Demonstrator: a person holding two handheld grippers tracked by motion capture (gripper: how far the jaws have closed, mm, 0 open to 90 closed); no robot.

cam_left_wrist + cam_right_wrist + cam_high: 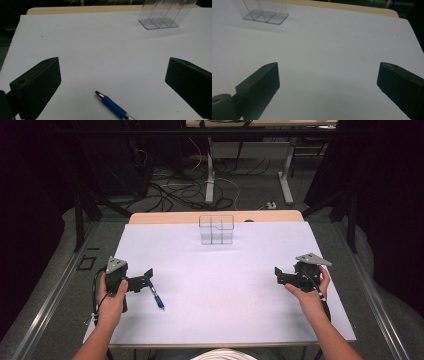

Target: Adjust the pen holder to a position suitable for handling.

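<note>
A blue pen (156, 295) with a silver tip lies on the white table sheet (220, 285) at the front left. My left gripper (145, 276) hovers just beside it, open; in the left gripper view the pen (113, 105) lies low between the wide-apart jaws, untouched. My right gripper (279, 274) is held at the right side, open, with bare sheet between its jaws in the right gripper view. A clear plastic divided holder (216, 229) stands upright at the far middle of the sheet, also seen as a holder (163, 13) in the left gripper view and a holder (263, 11) in the right gripper view.
The wooden table edge (170, 217) runs behind the sheet. Beyond it, the floor holds tangled cables (175, 190) and white desk legs (286, 177). Dark curtains flank both sides.
</note>
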